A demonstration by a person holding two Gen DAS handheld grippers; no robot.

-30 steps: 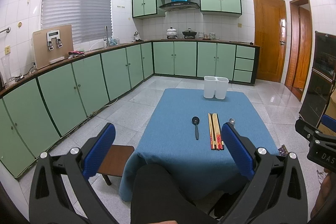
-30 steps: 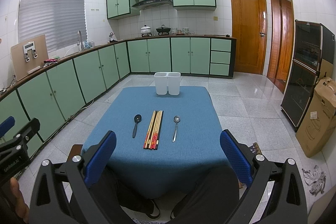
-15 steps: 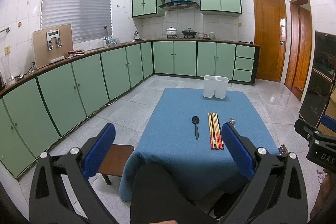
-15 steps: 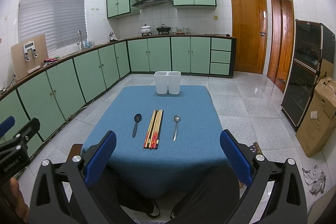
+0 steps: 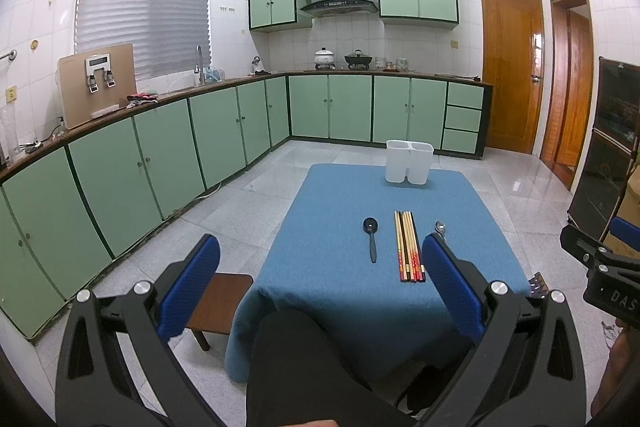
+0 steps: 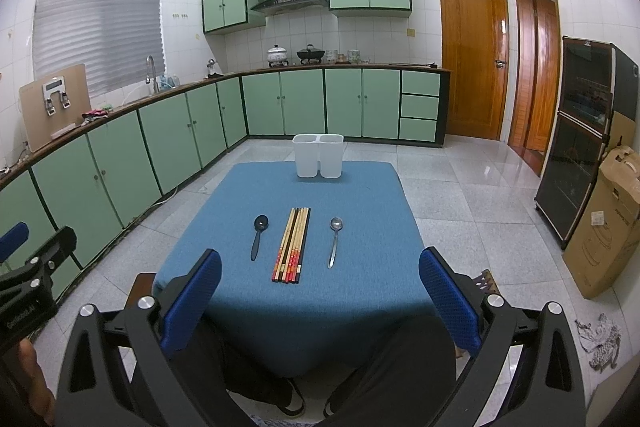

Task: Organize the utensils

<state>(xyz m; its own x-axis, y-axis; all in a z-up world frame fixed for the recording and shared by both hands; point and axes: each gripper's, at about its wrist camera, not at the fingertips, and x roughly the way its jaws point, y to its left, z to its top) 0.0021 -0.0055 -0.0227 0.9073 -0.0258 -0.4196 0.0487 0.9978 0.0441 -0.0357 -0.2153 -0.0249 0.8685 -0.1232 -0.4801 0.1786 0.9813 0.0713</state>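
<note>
Both grippers hovering spread wide and empty short of the blue-clothed table (image 6: 360,291).
Left gripper (image 5: 320,285) and right gripper (image 6: 320,301) gripping nothing; bundle of wooden chopsticks (image 6: 292,245) lying mid-table, black plastic spoon (image 6: 259,235) left of it, metal spoon (image 6: 334,240) right, white two-compartment holder (image 6: 319,161) standing beyond.

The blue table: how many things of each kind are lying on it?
Spoons: 2 (black spoon, metal spoon)
Chopstick bundle: 1, single sticks too fine to count
White two-compartment holder: 1
Total: 4

green cabinets (image 6: 168,143), wooden door (image 6: 472,59), cardboard box (image 6: 604,227)
</note>
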